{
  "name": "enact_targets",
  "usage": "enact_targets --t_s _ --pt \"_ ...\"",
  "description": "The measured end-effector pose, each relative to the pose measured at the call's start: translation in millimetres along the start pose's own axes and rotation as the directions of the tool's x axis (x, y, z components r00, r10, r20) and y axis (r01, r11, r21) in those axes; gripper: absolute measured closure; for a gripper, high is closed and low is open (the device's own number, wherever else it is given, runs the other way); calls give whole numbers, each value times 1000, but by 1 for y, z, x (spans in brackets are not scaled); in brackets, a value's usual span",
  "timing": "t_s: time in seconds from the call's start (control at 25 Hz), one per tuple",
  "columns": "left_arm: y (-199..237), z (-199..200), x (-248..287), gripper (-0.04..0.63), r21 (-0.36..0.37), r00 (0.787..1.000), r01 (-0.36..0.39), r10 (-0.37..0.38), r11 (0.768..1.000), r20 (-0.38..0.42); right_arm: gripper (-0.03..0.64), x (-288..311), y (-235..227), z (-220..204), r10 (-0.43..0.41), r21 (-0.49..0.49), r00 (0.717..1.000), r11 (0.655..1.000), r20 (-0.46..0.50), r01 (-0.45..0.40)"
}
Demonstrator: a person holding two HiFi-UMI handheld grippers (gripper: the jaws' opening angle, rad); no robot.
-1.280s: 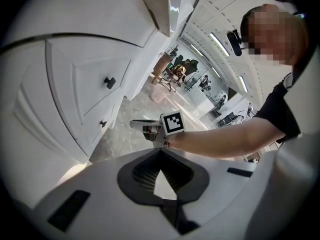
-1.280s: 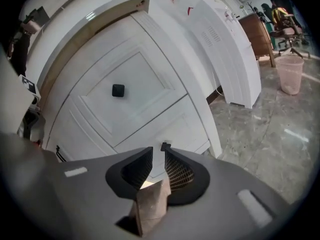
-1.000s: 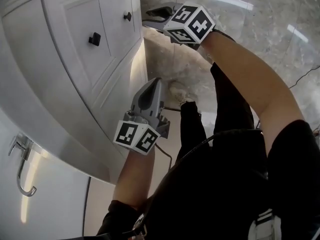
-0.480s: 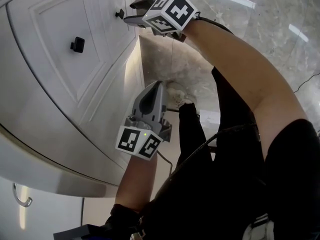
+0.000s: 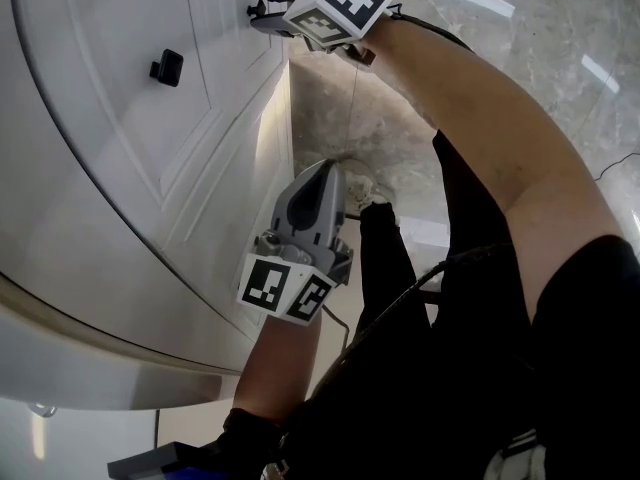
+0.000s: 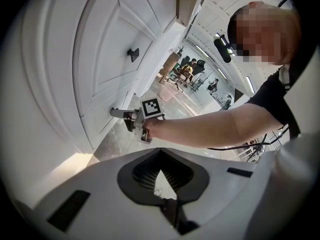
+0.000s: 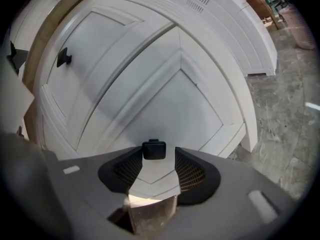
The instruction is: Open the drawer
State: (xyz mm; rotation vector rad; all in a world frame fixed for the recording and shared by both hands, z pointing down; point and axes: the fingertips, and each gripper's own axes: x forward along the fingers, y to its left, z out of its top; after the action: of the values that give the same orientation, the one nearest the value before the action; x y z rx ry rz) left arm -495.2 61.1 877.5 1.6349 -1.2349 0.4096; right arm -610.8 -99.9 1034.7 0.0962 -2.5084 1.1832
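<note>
Drawer: we're looking at a white panelled front, sitting flush in the cabinet, low down near the stone floor, so we're calling it not opened yet.
Knob: small, black and square, sticking out of that front.
Right claw: spread wide, having just been opening, with the knob sitting between its tips; the pads aren't pressing on it.
Left claw: pressed together, pinching nothing, hanging well apart from the knob.
Slip risk: we're thinking the pads are only reaching the knob's front edge, so they could be slipping off once the pulling starts.
Jam risk: pulling at a slant could be jamming the drawer in its frame.
</note>
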Motion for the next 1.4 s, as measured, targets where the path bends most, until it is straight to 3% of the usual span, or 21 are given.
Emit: enact_targets --t_s 0.24,1.4 --pt "2 4 -5 604 -2 1000 1 -1 1000 10 482 2 5 1 16 -45 1000 999 17 -16" --pt "-11 15 -3 604 44 1000 25 -25 999 -4 485 -49 -2 -30 -41 -45 999 998 -3 41"
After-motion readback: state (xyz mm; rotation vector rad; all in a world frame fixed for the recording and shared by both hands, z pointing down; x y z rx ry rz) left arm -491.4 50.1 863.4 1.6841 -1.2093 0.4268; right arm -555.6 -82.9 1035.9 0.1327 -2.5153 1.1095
